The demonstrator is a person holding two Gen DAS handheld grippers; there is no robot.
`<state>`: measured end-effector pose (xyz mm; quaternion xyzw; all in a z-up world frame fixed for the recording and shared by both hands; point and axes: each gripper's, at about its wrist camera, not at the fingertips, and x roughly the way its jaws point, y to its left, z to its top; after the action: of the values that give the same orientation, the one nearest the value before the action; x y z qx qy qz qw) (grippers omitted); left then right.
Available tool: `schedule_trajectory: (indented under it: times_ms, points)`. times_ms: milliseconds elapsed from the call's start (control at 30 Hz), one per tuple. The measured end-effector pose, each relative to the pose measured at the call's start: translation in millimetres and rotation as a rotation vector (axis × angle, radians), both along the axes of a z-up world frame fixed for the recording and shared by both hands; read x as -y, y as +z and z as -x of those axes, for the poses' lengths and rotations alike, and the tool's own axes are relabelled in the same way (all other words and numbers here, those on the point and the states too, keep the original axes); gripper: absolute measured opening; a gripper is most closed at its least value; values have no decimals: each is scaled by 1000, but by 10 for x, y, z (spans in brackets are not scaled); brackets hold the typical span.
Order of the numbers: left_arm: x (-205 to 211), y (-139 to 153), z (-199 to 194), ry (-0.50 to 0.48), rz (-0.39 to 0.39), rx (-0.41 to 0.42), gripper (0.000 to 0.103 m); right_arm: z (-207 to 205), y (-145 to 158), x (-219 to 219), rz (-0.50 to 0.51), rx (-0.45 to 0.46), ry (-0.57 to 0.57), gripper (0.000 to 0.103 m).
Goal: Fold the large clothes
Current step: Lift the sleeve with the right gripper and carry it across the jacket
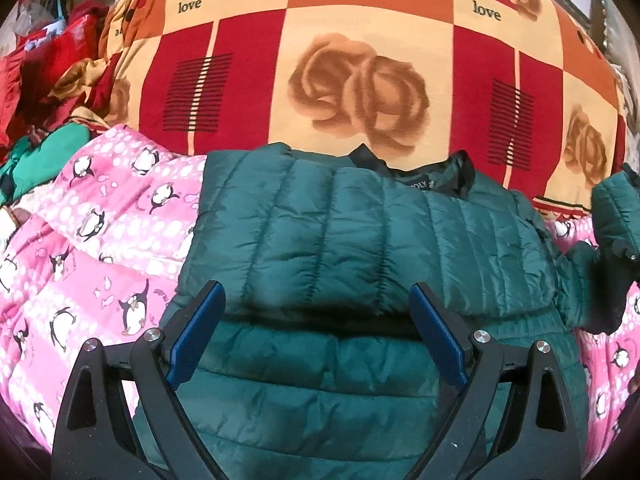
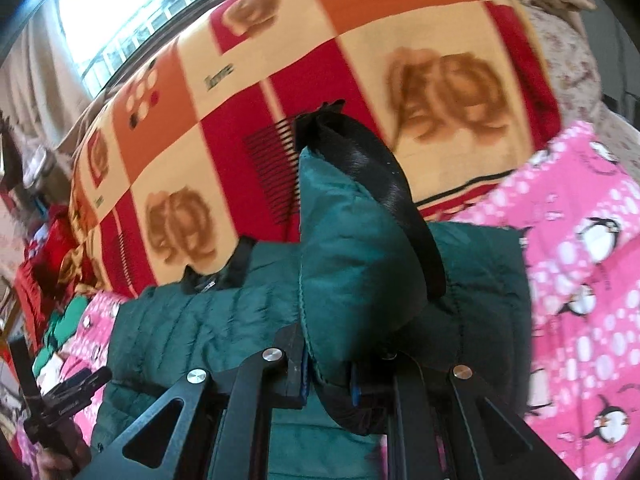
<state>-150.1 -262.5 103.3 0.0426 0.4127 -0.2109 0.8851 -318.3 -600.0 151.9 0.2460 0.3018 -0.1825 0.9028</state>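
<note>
The left gripper point(image 1: 318, 300) hangs wide apart over the green puffy jacket point(image 1: 360, 232). The right gripper point(image 2: 328, 376) pinches the jacket's sleeve point(image 2: 352, 264), above the pink penguin blanket point(image 2: 580, 260).

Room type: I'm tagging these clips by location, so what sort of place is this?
Most likely a bedroom at home. A green puffer jacket lies on a pink penguin-print quilt over a rose-patterned blanket, with a pile of clothes alongside and a window behind.
</note>
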Motion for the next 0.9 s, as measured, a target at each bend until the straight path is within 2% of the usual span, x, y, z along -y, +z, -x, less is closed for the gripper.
schedule_trajectory:
  times_ms: [500, 900]
  points:
    - [-127, -64, -119, 20, 12, -25, 93, -803, -188, -666, -59, -33, 150, 13]
    - [-260, -162, -235, 51, 45, -67, 93, -1364, -563, -1175, -126, -91, 249, 13]
